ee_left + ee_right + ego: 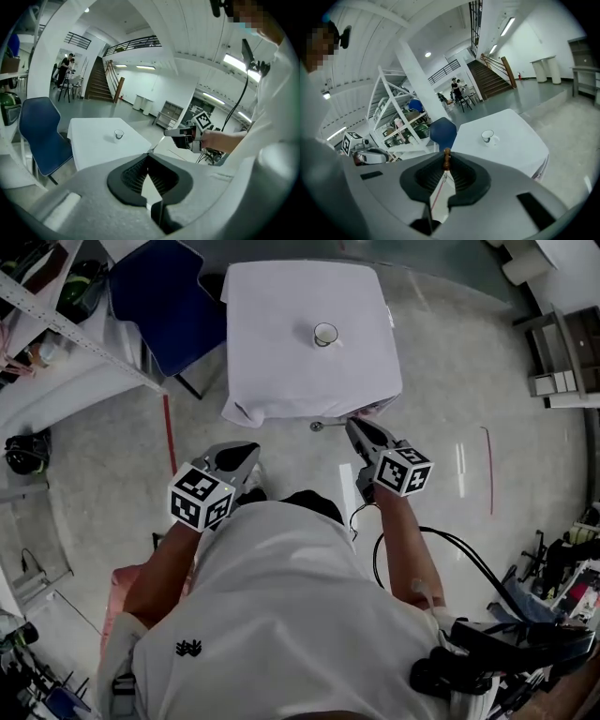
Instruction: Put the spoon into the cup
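Note:
A white cup [325,334] stands on the table with the white cloth [281,381]; it also shows in the left gripper view [118,135] and the right gripper view [487,136]. My right gripper [354,425] is short of the table's near edge, shut on the brown end of a spoon's handle [446,158]. The spoon [328,425] sticks out to the left, its bowl over the floor by the cloth's hem. From the left gripper view the spoon [157,144] hangs from the right gripper [174,133]. My left gripper [251,448] is shut and holds nothing, below the table's left corner.
A blue chair [164,306] stands at the table's left side. A metal shelf rack [56,324] with clutter runs along the far left. Black cables [441,549] and gear lie on the floor at the right. People [65,65] stand far off by a staircase.

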`<state>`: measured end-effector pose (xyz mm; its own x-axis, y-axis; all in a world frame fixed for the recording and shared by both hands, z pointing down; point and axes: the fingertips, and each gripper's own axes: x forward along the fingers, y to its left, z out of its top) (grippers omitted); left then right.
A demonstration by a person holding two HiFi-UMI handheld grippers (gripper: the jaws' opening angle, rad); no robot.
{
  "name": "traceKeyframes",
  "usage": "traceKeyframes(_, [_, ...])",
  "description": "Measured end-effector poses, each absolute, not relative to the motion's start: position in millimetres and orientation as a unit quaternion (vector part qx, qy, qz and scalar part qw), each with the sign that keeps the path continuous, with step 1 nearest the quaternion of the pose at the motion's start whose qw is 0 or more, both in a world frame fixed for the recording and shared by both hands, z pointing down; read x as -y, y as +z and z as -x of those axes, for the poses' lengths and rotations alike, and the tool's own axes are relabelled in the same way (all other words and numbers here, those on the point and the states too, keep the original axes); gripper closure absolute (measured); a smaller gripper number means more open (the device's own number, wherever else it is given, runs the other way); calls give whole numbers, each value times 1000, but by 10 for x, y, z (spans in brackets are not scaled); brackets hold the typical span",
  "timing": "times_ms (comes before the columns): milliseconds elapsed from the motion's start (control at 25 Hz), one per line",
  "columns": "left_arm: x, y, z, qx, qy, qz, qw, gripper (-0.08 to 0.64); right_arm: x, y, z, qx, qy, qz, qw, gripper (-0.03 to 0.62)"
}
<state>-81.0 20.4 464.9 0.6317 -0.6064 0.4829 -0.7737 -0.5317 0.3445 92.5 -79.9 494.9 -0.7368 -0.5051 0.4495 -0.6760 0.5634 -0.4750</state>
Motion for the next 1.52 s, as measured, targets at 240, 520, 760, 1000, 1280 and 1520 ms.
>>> traceKeyframes(240, [185, 4813, 1155, 388, 165, -862, 281, 549, 1394, 4913, -816, 862, 314, -380, 121, 549])
traceKeyframes(520, [749, 4813, 939, 400, 171, -853, 288, 549, 2390, 5005, -1113, 858, 310, -393, 118, 549])
traceKeyframes(760, [1432, 4659, 743, 440, 183, -834, 277, 549, 3291, 5256, -1218, 864, 317, -369, 129, 549])
traceKeyframes(1000, [2010, 4570, 640, 472, 180, -817, 279, 549, 3948, 5669, -1099, 871, 327, -336, 149, 549])
traceKeyframes(1280, [2427, 4634, 660, 513, 183, -784, 296, 549, 4394, 6259, -920, 869, 338, -303, 198, 549])
traceKeyframes(1520, [2537, 4767, 730, 538, 195, -758, 313, 549, 4527, 6669, -707, 869, 350, -268, 224, 549])
